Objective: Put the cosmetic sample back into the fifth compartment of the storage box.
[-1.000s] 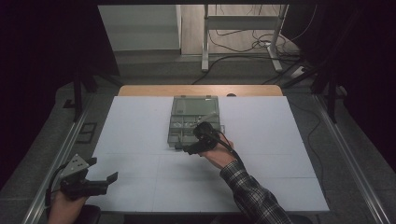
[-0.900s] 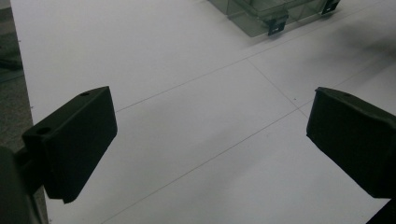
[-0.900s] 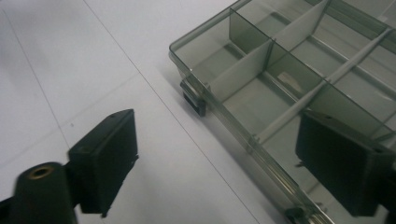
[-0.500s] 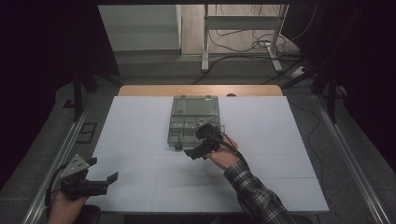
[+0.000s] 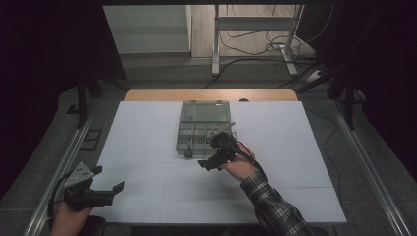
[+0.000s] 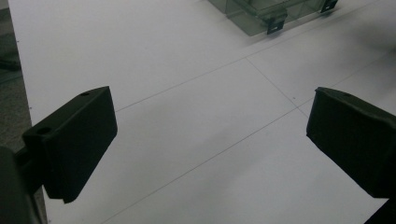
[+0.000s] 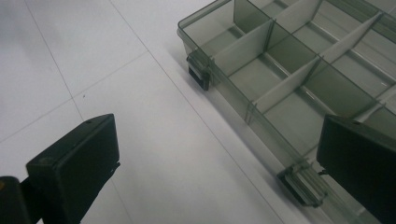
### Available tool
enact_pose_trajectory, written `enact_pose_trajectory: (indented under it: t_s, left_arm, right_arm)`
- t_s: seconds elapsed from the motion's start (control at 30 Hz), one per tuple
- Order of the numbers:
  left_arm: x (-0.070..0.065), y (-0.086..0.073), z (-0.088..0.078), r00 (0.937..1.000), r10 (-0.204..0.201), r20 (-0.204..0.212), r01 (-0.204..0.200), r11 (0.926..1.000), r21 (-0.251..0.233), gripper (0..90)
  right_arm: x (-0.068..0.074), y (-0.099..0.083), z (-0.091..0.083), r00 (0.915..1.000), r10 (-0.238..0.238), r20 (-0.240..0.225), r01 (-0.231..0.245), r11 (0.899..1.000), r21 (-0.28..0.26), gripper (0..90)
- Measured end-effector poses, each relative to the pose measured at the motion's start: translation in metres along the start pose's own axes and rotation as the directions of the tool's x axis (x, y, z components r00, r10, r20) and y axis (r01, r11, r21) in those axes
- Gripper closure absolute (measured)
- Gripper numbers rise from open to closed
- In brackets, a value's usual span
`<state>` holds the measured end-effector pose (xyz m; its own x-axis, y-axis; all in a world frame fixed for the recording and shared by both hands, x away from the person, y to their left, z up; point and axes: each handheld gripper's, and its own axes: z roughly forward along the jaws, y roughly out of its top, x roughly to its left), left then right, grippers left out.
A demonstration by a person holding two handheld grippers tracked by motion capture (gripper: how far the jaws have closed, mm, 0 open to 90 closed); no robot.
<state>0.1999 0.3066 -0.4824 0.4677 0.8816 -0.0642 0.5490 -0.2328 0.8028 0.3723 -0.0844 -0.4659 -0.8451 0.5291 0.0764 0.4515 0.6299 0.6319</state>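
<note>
Two hand-held grippers, both wide open and empty: right hand-held gripper (image 5: 208, 163) at organiser box's (image 5: 204, 129) 6 o'clock edge, left hand-held gripper (image 5: 109, 189) at desk's (image 5: 295, 147) 7 o'clock

White-topped table (image 5: 147, 128), wooden far edge, clear compartment box (image 5: 204, 130) lying open near centre

Under your left gripper (image 5: 109, 178) lies a white sheet (image 5: 147, 128) ruled with thin grid lines. Beyond your right gripper (image 5: 209, 162), past the sheet's far edge, a strip of wooden tabletop (image 5: 147, 95) shows. Farther off, cables (image 5: 255, 46) trail over the floor around a metal stand (image 5: 216, 44).
</note>
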Motion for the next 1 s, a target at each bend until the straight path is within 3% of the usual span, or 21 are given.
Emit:
enact_pose_trajectory:
  t_s: [0.47, 1.0]
  left_arm:
    - [0.000, 0.000, 0.000, 1.0000, 0.001, 0.001, -0.001, 1.0000, 0.000, 2.4]
    - [0.001, 0.000, 0.000, 1.0000, 0.001, 0.003, -0.001, 1.0000, -0.002, 2.4]
  right_arm:
    - [0.002, -0.013, -0.011, 1.0000, -0.004, -0.001, 0.004, 1.000, -0.016, 0.3]
    - [0.004, -0.027, -0.032, 0.9988, -0.014, 0.046, 0.017, 0.998, -0.055, 0.7]
